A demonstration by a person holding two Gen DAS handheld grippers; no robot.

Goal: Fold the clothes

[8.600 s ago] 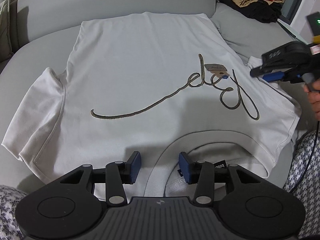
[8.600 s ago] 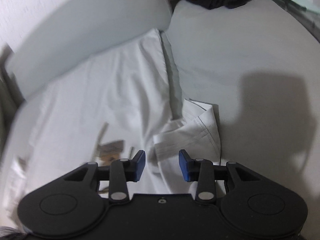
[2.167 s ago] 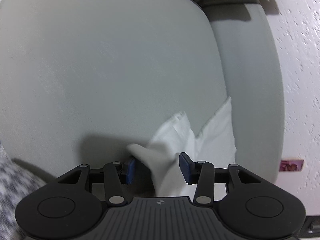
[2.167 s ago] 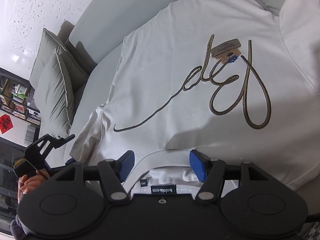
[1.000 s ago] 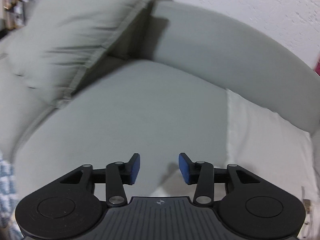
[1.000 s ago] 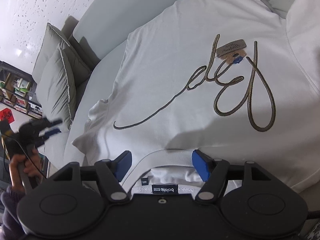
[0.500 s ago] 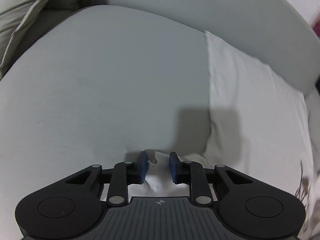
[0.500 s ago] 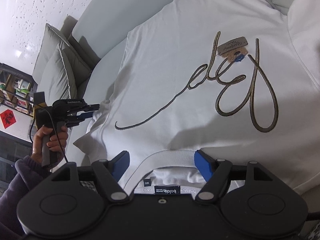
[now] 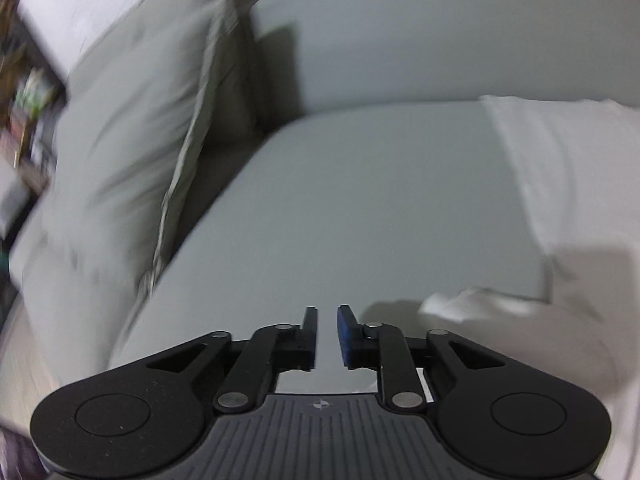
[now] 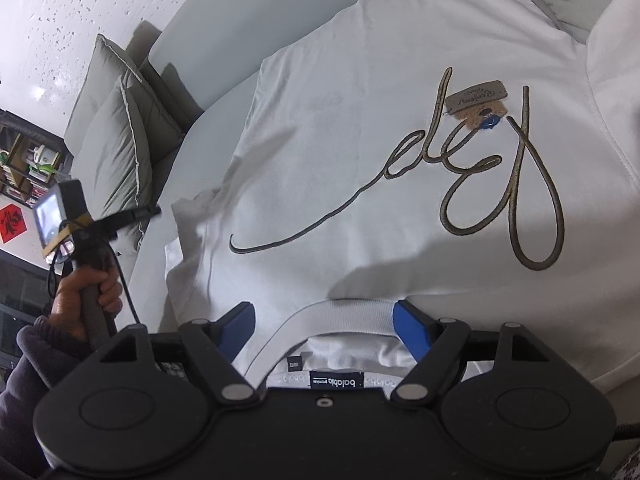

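At the left, beside grey cushions (image 10: 120, 148), the left gripper (image 9: 327, 330) is seen with its fingers narrow and opening over bare sofa (image 9: 360, 208), nothing between them. The white T-shirt (image 10: 380, 152) is spread flat on the sofa. The right gripper (image 10: 325, 328) fingers are spread wide, opening, astride the collar (image 10: 340, 310).

Bare sofa seat (image 9: 360, 200) left of the shirt (image 10: 400, 160) is open. Cushions (image 9: 132, 140) block far left, backrest (image 9: 440, 40) blocks far side.
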